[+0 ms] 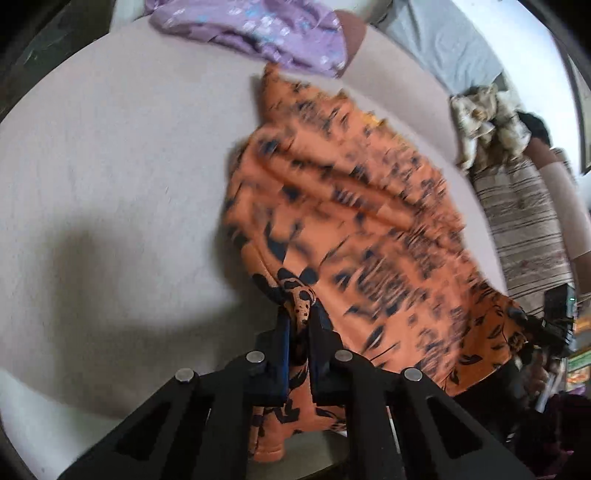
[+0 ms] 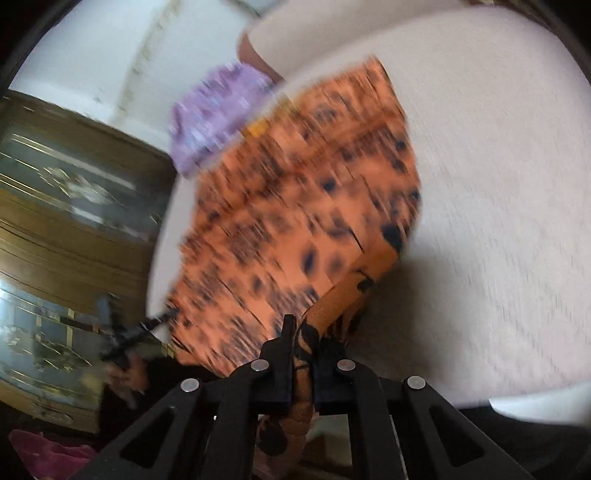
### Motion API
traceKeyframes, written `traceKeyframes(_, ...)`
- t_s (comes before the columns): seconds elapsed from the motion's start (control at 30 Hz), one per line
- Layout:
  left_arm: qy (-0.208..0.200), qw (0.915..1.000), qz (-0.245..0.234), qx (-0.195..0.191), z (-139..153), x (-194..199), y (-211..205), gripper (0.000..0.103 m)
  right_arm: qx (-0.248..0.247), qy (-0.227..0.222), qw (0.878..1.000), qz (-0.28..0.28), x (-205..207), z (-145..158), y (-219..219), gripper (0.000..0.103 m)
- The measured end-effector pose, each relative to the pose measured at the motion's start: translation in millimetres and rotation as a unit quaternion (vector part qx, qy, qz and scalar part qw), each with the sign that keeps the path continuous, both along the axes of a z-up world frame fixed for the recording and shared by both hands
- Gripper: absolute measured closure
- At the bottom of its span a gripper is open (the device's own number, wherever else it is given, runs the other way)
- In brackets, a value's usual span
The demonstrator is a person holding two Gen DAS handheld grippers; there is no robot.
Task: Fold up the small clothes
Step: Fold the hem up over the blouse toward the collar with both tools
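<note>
An orange garment with a black leaf print (image 1: 343, 221) lies on the pale bed sheet (image 1: 110, 166), its near edge lifted. My left gripper (image 1: 300, 314) is shut on a bunched corner of that edge, cloth pinched between its black fingers. In the right wrist view the same orange garment (image 2: 295, 206) stretches away, blurred. My right gripper (image 2: 304, 332) is shut on another corner of the near edge. In the left wrist view the right gripper (image 1: 554, 325) shows at the garment's far right corner.
A purple flowered garment (image 1: 258, 29) lies at the far side of the bed, just beyond the orange one. A grey pillow (image 1: 443, 48), a crumpled pale cloth (image 1: 487, 122) and a striped cloth (image 1: 524, 229) lie to the right. A dark wooden cabinet (image 2: 66, 221) stands beside the bed.
</note>
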State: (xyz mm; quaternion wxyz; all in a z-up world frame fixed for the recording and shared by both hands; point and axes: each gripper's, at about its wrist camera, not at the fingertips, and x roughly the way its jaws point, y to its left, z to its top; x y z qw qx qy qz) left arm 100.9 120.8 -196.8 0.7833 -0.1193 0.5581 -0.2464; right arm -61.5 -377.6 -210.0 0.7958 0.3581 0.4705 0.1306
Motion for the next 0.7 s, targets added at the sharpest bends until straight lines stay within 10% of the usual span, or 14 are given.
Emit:
traceKeyframes(0.23, -0.05, 0.9984, 0.011, -0.026, 53.1, 106.7, -19.6, 0.095, 0.036, -0.092, 0.99, -0.101, 70.2, 40.8, -67.3, 0.096)
traceKeyframes(0.43, -0.064, 0.9914, 0.114, -0.005, 26.8, 229.9, -39.5, 0.094, 0.135, -0.099, 0.955, -0.244, 173.2, -10.9, -152.0, 0.09)
traceKeyframes(0.5, -0.043, 0.9852, 0.164, 0.027, 1.8, 255.7, -43.5, 0.093, 0.152, -0.051, 0.947, -0.28, 196.6, -40.4, -162.2, 0.057)
traceKeyframes(0.53, -0.025, 0.9834, 0.179, 0.017, -9.8, 260.9, -42.2, 0.093, 0.142, -0.026, 0.946, -0.291, 204.2, -52.6, -163.0, 0.019)
traceKeyframes(0.7, -0.087, 0.9655, 0.245, 0.01, -3.0, 204.7, -38.0, 0.088, 0.041, -0.037, 0.962, -0.266, 210.0, -41.3, -150.8, 0.015)
